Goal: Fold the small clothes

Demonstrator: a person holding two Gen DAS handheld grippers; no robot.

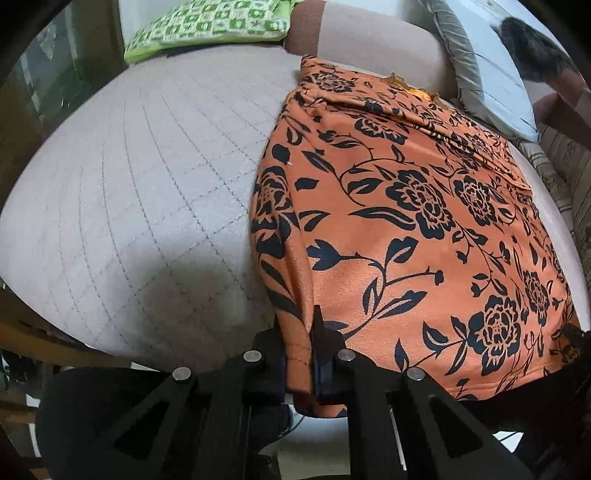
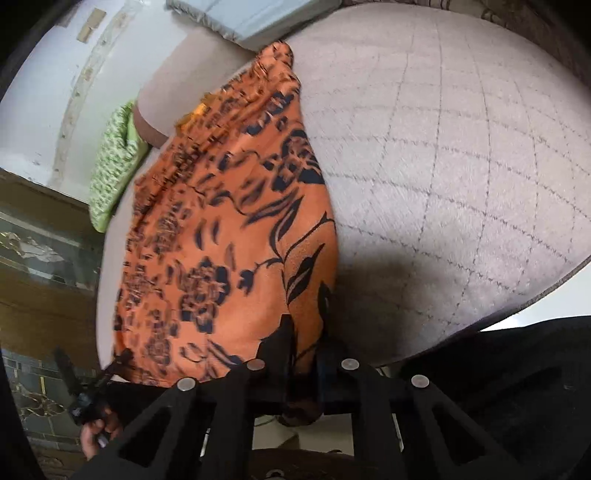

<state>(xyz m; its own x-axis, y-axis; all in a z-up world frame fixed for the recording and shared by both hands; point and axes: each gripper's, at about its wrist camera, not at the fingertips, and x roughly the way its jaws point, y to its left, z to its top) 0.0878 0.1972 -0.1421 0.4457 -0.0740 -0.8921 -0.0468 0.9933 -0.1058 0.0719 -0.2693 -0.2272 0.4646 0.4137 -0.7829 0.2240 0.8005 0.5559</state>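
Note:
An orange garment with a black flower print [image 1: 406,229] lies stretched along the quilted grey sofa seat [image 1: 140,184]. My left gripper [image 1: 297,354] is shut on its near left corner at the seat's front edge. My right gripper [image 2: 303,354] is shut on the garment's [image 2: 221,236] near right corner. In the right wrist view the left gripper [image 2: 96,373] shows at the garment's other near corner. The garment's far end is bunched against the sofa back.
A green patterned cushion [image 1: 207,26] lies at the far left of the seat. A grey pillow [image 1: 487,74] leans at the far right. A wood and glass cabinet [image 2: 40,236] stands beyond the sofa's left end. Bare seat [image 2: 461,166] lies right of the garment.

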